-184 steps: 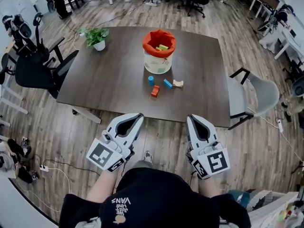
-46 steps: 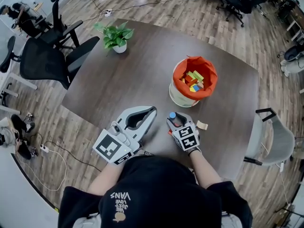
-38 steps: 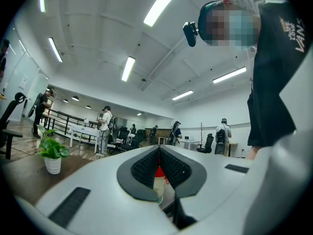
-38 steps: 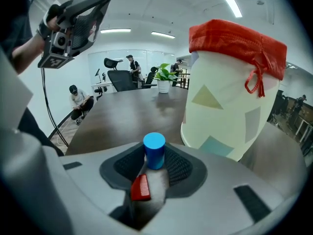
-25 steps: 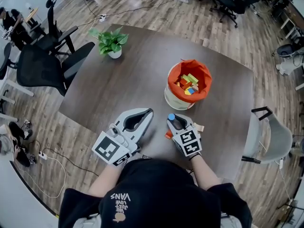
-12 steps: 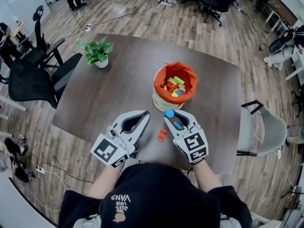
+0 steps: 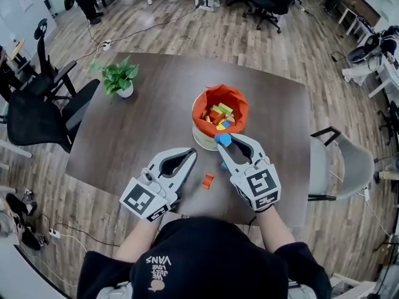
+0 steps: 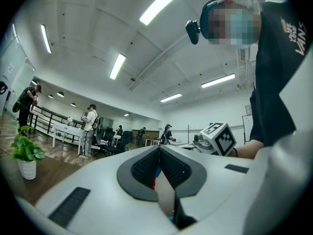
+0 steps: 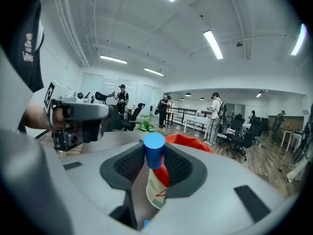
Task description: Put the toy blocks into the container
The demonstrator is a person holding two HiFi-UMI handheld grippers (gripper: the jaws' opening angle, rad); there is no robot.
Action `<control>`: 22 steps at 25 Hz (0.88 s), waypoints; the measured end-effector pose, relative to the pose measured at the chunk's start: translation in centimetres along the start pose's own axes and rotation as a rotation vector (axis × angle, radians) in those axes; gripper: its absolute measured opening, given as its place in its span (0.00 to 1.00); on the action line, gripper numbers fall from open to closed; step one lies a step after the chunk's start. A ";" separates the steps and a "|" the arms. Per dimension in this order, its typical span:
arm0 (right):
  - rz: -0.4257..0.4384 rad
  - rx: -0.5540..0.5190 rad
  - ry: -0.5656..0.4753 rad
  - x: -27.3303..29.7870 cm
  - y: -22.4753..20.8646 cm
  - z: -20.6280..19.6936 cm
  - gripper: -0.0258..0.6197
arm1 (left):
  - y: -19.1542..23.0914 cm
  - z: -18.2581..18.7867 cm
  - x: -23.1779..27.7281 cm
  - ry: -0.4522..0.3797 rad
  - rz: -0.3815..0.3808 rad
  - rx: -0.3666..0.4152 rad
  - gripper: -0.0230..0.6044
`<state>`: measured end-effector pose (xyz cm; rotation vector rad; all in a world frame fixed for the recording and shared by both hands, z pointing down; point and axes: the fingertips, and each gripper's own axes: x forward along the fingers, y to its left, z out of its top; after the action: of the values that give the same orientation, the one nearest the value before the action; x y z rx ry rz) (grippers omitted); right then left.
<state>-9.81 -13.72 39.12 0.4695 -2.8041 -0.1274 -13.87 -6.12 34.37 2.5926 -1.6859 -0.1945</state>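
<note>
The container (image 7: 202,136) is a white tub with an orange liner, holding several coloured blocks, at the table's middle. My right gripper (image 7: 222,141) is shut on a blue cylinder block (image 7: 222,139), held up at the tub's near rim. In the right gripper view the blue cylinder (image 9: 154,150) stands between the pads with the orange liner (image 9: 190,144) just behind. A red block (image 7: 207,180) lies on the table between the grippers, and a small blue block (image 7: 223,165) shows under the right gripper. My left gripper (image 7: 190,153) hovers shut and empty left of the red block; its jaws (image 8: 159,148) meet.
A potted plant (image 7: 118,78) stands at the dark table's (image 7: 149,111) far left. Black office chairs (image 7: 37,114) stand left of the table, a grey chair (image 7: 349,161) to its right. People and desks are further back in the room.
My right gripper has risen from the table with the blue cylinder and moved forward to the tub's near rim. The left gripper has stayed shut in about the same place.
</note>
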 end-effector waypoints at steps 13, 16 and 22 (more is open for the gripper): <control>-0.050 0.018 0.083 4.9 -4.5 -2.2 0.25 | 0.7 0.3 -0.4 0.006 0.037 0.003 0.06; -0.061 0.031 0.107 5.4 -4.7 -3.0 0.25 | 0.8 0.3 -0.5 0.003 0.046 0.004 0.06; -0.055 0.048 0.091 5.8 -4.8 -2.9 0.26 | 1.0 0.3 -0.6 0.005 0.054 0.004 0.06</control>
<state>-12.69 -20.28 42.81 0.5495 -2.7113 -0.0488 -15.11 -5.95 34.21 2.5444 -1.7546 -0.1830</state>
